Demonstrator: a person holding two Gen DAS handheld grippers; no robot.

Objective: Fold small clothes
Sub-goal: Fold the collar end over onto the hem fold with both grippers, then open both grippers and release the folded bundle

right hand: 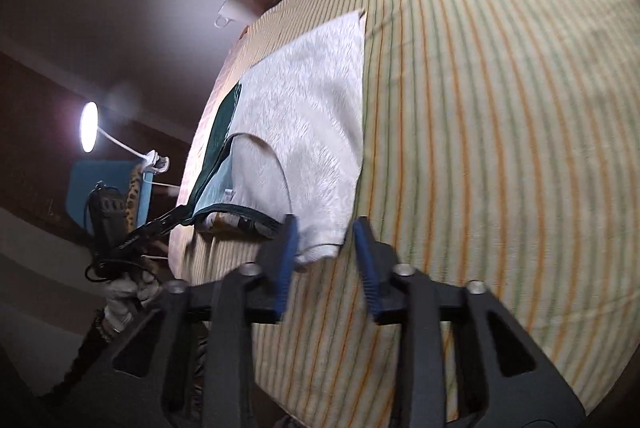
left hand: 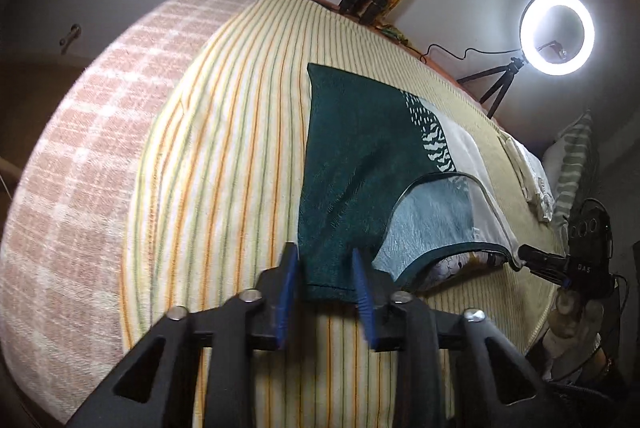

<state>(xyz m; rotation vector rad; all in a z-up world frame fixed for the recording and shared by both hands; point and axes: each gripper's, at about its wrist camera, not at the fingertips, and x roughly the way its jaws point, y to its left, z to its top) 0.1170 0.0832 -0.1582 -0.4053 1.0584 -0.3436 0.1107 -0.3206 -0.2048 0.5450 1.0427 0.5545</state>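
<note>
Presently straddling the near green corner of the garment (left hand: 360,167) with the left gripper (left hand: 323,251), the near white corner with the right gripper (right hand: 325,222). Jaws parted, pads not pressing. Flat on striped cover (left hand: 224,147), stretching away from both, equally near.

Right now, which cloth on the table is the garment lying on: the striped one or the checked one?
The striped cloth, yellow with orange and green lines; the green-and-white garment lies flat on it. The pink checked cloth lies beside it.
</note>
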